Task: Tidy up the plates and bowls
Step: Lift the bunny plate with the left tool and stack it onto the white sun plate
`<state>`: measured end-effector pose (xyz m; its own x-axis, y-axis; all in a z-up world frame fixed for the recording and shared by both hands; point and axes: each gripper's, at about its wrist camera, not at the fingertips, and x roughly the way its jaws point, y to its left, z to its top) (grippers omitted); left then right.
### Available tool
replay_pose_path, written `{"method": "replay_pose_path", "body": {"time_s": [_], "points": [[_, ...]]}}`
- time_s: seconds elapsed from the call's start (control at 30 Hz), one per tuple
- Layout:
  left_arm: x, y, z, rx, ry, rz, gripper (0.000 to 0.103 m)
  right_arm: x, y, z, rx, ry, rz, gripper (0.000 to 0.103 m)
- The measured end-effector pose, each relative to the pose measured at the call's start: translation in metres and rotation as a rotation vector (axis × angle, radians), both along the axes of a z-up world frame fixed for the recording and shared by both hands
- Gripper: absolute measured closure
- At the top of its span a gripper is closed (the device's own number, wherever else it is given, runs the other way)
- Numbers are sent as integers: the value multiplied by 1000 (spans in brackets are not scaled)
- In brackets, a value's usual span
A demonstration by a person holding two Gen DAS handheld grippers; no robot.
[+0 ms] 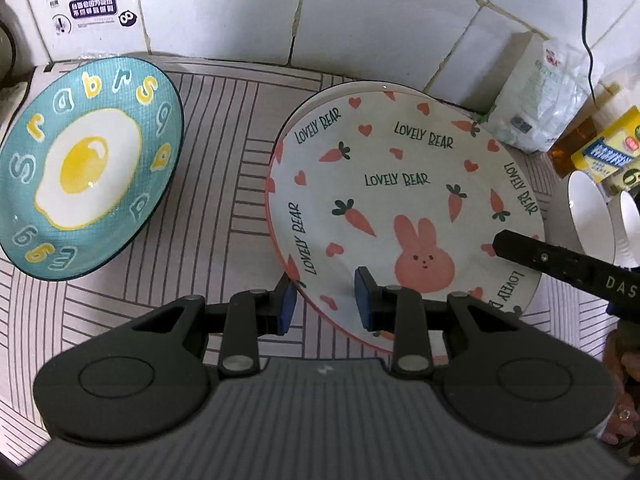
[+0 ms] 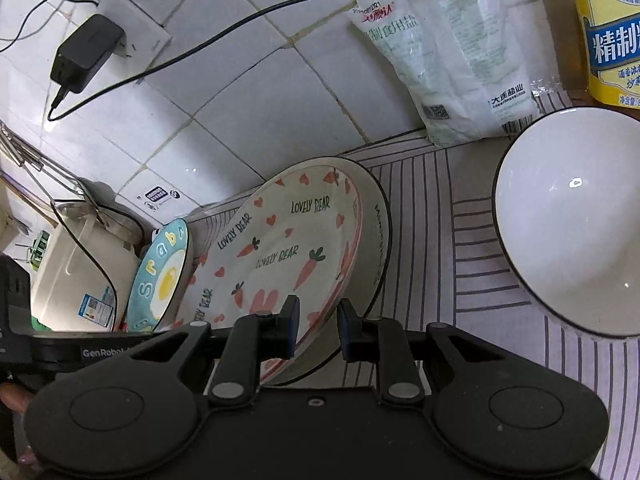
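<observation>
gripping the rabbit plate [image 1: 400,184] by opposite rims — left gripper [image 1: 326,304] and right gripper [image 2: 318,330] both clamped on it.

Left gripper [image 1: 326,300] and right gripper [image 2: 318,330] angle downward — jaws narrowly parted.

A home kitchen, by every sign. White ceramic wall tiles [image 2: 248,92] with darkened grout run behind a counter [image 1: 224,184] covered in a striped mat. Tableware sits on it — a teal egg-pattern plate [image 1: 84,168], a rabbit-and-carrot plate [image 1: 400,200], a white bowl [image 2: 572,220]. Cooking supplies stand against the wall: a bag of salt [image 2: 444,64] and a yellow-labelled bottle [image 2: 612,32]. A charger [image 2: 86,54] is plugged into a wall socket, and a cream-coloured countertop appliance [image 2: 76,276] fills the corner.
</observation>
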<state>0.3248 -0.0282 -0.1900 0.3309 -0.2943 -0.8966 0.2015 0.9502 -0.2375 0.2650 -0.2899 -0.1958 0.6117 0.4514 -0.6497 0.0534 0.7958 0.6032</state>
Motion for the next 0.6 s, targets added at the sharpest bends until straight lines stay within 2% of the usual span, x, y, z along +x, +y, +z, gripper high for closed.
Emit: {"method": "replay_pose_path", "body": {"time_s": [0.13, 0.27, 0.43, 0.6], "points": [[2, -2, -1, 23, 4, 4, 74, 5, 4, 2, -34, 9, 20, 79], [6, -11, 2, 93, 12, -14, 73, 8, 13, 0, -77, 37, 34, 79], [15, -13, 4, 105, 56, 4, 73, 14, 31, 6, -197, 61, 58, 78], [20, -13, 3, 99, 83, 24, 73, 24, 54, 17, -351, 101, 83, 70]]}}
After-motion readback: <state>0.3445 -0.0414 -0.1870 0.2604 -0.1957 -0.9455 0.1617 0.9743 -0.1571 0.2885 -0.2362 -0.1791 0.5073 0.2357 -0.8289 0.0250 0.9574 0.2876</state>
